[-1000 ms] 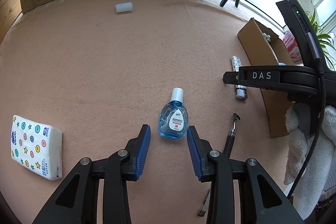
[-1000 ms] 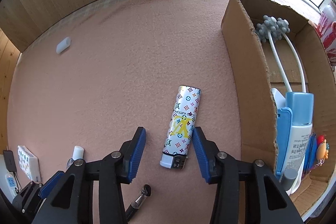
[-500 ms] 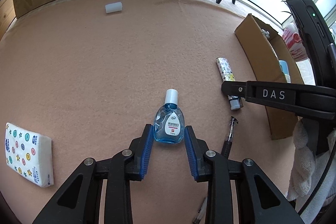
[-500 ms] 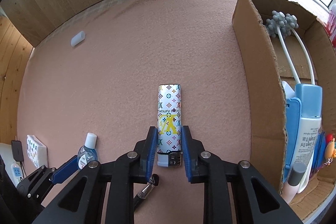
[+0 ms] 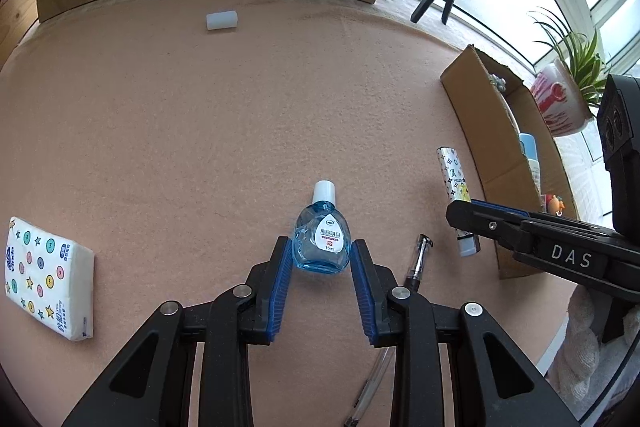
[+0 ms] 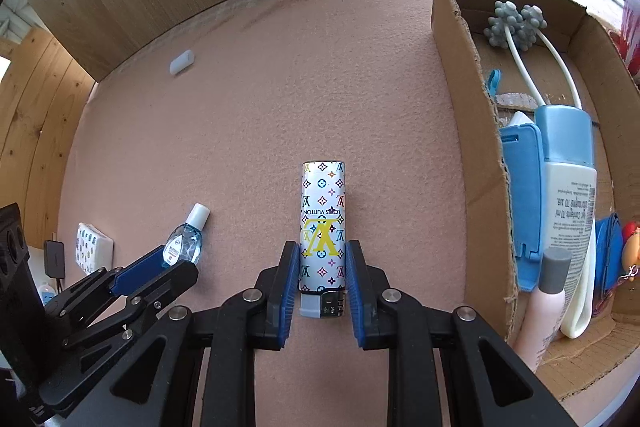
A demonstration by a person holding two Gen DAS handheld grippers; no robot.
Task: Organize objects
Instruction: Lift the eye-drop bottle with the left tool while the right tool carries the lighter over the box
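Observation:
A small blue eye-drop bottle [image 5: 322, 247] with a white cap lies on the pink mat. My left gripper [image 5: 320, 242] is shut on its base, both blue pads against its sides. A patterned silver lighter [image 6: 322, 219] sits between the pads of my right gripper [image 6: 322, 246], which is shut on its lower half. The lighter [image 5: 454, 179] also shows in the left wrist view, beside the cardboard box [image 5: 476, 99]. In the right wrist view the left gripper [image 6: 160, 263] holds the bottle [image 6: 185, 247] at lower left.
The open cardboard box [image 6: 468, 131] on the right holds a lotion tube [image 6: 568, 187], blue cases and a white massager. A tissue pack [image 5: 44, 283] lies far left, a white cap [image 5: 221, 21] near the wooden wall, and a pen [image 5: 418, 263] beside the left gripper.
Both grippers closed from open: the left onto the eye-drop bottle, the right onto the lighter. The lighter now lies straight along the right gripper, which has shifted a little.

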